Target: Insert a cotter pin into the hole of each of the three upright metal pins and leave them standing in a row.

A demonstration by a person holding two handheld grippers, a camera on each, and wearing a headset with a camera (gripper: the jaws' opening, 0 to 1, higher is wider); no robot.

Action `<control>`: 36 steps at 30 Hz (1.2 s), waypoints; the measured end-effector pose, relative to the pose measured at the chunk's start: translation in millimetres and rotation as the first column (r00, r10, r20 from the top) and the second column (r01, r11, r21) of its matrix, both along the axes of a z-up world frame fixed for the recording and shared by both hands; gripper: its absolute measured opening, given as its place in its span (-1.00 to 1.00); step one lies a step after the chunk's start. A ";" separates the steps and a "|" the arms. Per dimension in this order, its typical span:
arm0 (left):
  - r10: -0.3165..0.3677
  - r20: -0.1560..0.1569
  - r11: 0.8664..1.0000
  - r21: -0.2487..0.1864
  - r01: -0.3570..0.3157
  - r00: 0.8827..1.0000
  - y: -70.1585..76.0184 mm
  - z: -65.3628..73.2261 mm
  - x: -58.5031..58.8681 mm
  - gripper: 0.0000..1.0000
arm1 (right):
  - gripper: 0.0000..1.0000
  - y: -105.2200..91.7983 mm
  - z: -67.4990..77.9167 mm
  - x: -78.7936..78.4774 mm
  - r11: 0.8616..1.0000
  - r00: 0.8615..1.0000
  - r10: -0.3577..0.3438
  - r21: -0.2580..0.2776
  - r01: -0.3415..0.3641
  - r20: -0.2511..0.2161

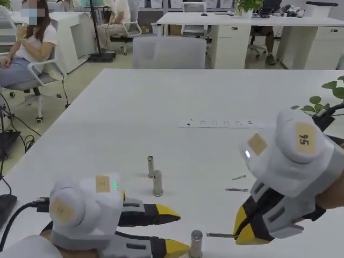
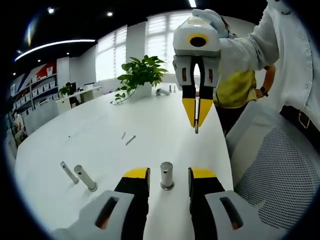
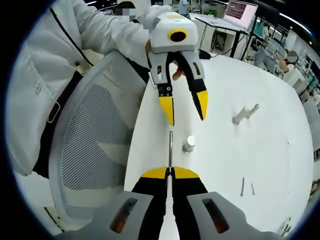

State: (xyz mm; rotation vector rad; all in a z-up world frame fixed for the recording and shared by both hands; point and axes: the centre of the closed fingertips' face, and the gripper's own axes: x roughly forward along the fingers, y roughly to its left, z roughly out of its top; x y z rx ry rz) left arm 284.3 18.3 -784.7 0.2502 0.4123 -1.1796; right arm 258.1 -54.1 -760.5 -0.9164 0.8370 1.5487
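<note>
Right gripper (image 3: 170,173): clamped on cotter pin (image 3: 170,149).
Left gripper (image 1: 179,232): apart, just short of metal pin (image 1: 196,243), table (image 1: 161,107) near edge.
Handling: likely light, bendable; hold rear end.

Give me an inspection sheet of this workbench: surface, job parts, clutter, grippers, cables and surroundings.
Surface: white table.
Job's things: near pin upright at the front edge; two farther pins standing close together; spare cotter pins lying loose.
Clutter: power strip.
Grippers: left gripper open, jaws either side of the near pin; right gripper shut on a cotter pin, aimed at the near pin.
Cables: black cable trailing from the left gripper.
Surroundings: plant, desks, chairs, seated people.
</note>
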 end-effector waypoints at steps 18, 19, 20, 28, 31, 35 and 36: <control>-0.060 -0.033 0.995 0.072 0.062 0.998 -22.2 -52.6 6.4 -0.56 | -0.94 -22.9 -18.5 9.0 0.997 0.997 -0.076 -0.029 0.075 -0.035; -0.059 -0.036 0.996 0.071 0.061 0.998 -23.0 -53.8 6.7 -0.58 | -0.94 -23.3 -19.1 9.4 0.997 0.996 -0.079 -0.029 0.078 -0.036; -0.059 -0.037 0.996 0.067 0.062 0.998 -23.9 -54.5 6.7 -0.63 | -0.94 -23.8 -20.1 10.0 0.996 0.996 -0.083 -0.030 0.082 -0.039; -0.051 -0.042 0.997 0.048 0.053 0.998 -31.2 -59.5 7.6 -0.67 | -0.94 -22.6 -29.1 10.5 0.994 0.993 -0.106 -0.033 0.104 -0.054; -0.044 -0.032 0.998 0.046 0.045 0.999 -33.7 -59.2 9.5 -0.69 | -0.94 -20.5 -30.4 10.6 0.994 0.992 -0.109 -0.029 0.107 -0.059; -0.035 -0.013 0.998 0.050 0.036 0.999 -34.3 -61.5 13.6 -0.76 | -0.94 -18.1 -31.0 12.1 0.994 0.992 -0.111 -0.026 0.110 -0.059; -0.035 -0.019 0.998 0.043 0.036 0.999 -34.4 -62.2 13.6 -0.77 | -0.94 -17.6 -31.0 12.6 0.994 0.992 -0.112 -0.026 0.111 -0.059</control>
